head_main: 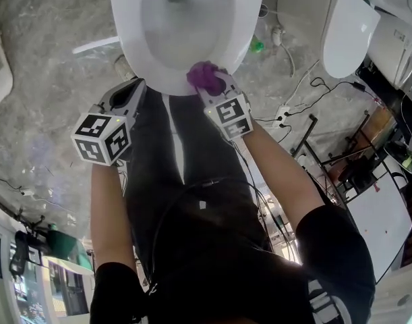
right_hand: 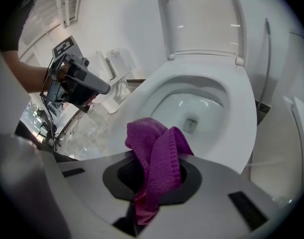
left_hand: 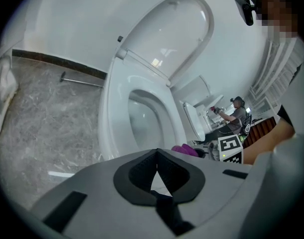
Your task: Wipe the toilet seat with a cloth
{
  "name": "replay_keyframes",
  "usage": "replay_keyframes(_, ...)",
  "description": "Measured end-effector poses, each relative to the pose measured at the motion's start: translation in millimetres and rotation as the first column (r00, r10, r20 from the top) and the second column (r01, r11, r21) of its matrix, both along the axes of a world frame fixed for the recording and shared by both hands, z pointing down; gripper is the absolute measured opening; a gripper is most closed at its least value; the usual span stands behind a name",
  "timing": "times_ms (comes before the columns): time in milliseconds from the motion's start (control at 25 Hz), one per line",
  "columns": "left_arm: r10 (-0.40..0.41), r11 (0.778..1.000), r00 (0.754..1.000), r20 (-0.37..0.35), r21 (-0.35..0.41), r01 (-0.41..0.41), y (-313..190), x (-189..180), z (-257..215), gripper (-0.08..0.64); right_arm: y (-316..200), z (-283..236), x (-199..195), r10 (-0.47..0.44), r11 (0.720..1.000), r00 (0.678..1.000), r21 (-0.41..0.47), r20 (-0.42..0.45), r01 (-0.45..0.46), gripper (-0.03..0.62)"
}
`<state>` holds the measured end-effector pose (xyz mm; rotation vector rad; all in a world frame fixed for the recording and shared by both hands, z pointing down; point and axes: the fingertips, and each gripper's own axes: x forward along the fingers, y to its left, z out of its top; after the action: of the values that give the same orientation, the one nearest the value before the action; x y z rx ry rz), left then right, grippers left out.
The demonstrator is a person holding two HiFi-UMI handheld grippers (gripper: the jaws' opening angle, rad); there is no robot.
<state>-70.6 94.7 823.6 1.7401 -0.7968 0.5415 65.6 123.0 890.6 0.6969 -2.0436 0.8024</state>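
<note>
The right claw [right_hand: 152, 178] clamps a purple cloth [right_hand: 159, 148] over the toilet seat's [head_main: 130, 49] near rim; the left claw [left_hand: 156, 178], clenched and empty, hangs just left of it.

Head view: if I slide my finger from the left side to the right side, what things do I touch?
left gripper → purple cloth → small green thing on the floor → other white toilet lid
</note>
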Motion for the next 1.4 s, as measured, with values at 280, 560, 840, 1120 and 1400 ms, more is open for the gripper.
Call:
replay_keyframes(280, 0.024, 1.0, 1.0, -0.005, 0.001, -0.024, 11, 12, -6, 0.009, -19, -1, 29, -0.136, 0.989, 0.99, 0.049, -0.043, 0.138, 0.054)
replay_keyframes(560, 0.01, 1.0, 1.0, -0.005, 0.008, -0.009, 17, 18, -14, 0.009, -67, 3, 55, -0.25, 0.96, 0.961, 0.099, -0.121, 0.262, 0.054)
replay_keyframes(840, -0.01, 1.0, 1.0, -0.011, 0.014, 0.011, 21, 24, -18, 0.009, -147, 2, 60, -0.177, 0.965, 0.965, 0.16, -0.192, 0.209, 0.054)
replay_keyframes(1120, -0.028, 0.998, 1.0, -0.008, 0.053, 0.028, 9, 34, -42, 0.009, -212, -17, 97, 0.073, 0.952, 0.982, 0.307, -0.173, -0.017, 0.054)
replay_keyframes(1400, -0.111, 0.987, 0.993, 0.035, 0.124, 0.106, -29, 20, -102, 0.008, -223, -102, 159, 0.436, 0.848, 0.896, 0.373, -0.089, -0.376, 0.054)
